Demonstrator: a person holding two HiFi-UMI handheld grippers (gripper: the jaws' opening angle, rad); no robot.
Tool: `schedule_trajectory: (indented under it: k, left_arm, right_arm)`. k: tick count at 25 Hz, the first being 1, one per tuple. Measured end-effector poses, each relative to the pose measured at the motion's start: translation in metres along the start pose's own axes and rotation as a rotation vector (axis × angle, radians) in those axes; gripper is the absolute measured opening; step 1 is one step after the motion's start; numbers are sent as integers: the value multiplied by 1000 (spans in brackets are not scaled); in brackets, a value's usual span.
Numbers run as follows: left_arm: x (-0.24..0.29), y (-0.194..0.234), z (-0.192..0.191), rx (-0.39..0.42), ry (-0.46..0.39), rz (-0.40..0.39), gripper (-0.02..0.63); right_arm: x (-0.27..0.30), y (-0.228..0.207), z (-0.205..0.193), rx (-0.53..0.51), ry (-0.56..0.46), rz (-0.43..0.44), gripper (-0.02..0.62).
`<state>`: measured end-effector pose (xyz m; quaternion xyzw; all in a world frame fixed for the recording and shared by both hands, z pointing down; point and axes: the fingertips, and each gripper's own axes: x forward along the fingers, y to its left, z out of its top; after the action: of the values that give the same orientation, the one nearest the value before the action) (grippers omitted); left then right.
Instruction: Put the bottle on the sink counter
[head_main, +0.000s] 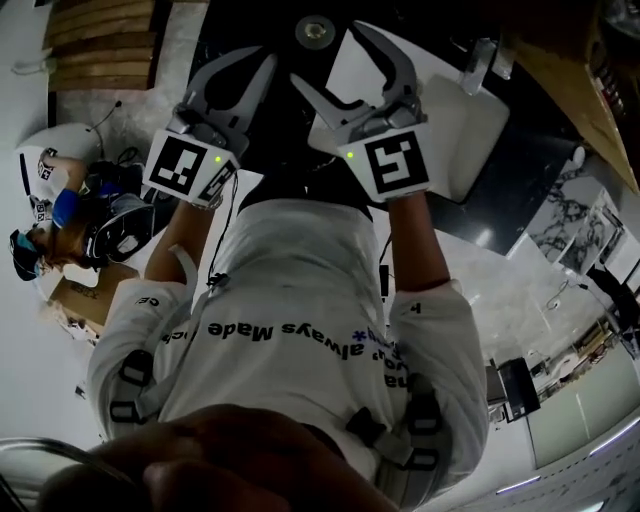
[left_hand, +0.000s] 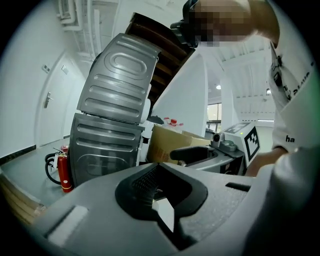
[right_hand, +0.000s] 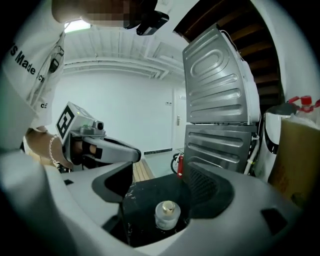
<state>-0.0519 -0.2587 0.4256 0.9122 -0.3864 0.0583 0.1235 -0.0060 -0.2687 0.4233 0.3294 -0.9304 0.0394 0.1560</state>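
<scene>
A small frosted bottle with a gold cap (right_hand: 166, 212) stands upright on the black marbled counter (right_hand: 145, 200). In the right gripper view it shows between the spread jaws of my right gripper (right_hand: 162, 191), which is open and holds nothing. In the head view the bottle (head_main: 315, 30) lies just beyond both grippers' tips. My right gripper (head_main: 330, 60) is held out over the counter (head_main: 245, 20). My left gripper (head_main: 268, 62) is beside it on the left. Its jaws are together, leaving only a thin slit in the left gripper view (left_hand: 161, 200), with nothing held.
A white sink basin (head_main: 470, 130) with a tap (head_main: 480, 60) sits right of the bottle. A ribbed grey metal cabinet (left_hand: 115, 125), a red fire extinguisher (left_hand: 62, 172) and a cardboard box (left_hand: 165, 142) stand behind. Wooden slats (head_main: 100, 40) and another person (head_main: 50, 210) are at the left.
</scene>
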Motion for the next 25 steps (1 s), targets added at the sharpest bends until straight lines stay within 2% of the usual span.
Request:
schedule_trajectory:
  k: [3, 8, 11, 17, 21, 25]
  left_arm:
    - [-13, -19, 27, 3, -34, -14, 3]
    - [-33, -58, 62, 22, -83, -53, 3]
    - [-41, -78, 84, 50, -130, -81, 3]
    - [-63, -116, 112, 80, -154, -132, 3]
    - [-71, -137, 125, 92, -164, -157, 3]
    - [-73, -143, 135, 108, -184, -164, 3]
  right_arm:
    - [-26, 7, 28, 30, -30, -18, 335]
    - [-69, 21, 70, 4, -70, -51, 305]
    - [-94, 24, 97, -10, -135, -82, 244]
    - [-135, 40, 125, 28, -182, -121, 139]
    - [-155, 52, 138, 55, -222, -137, 106]
    - [-167, 58, 151, 36, -265, -157, 59]
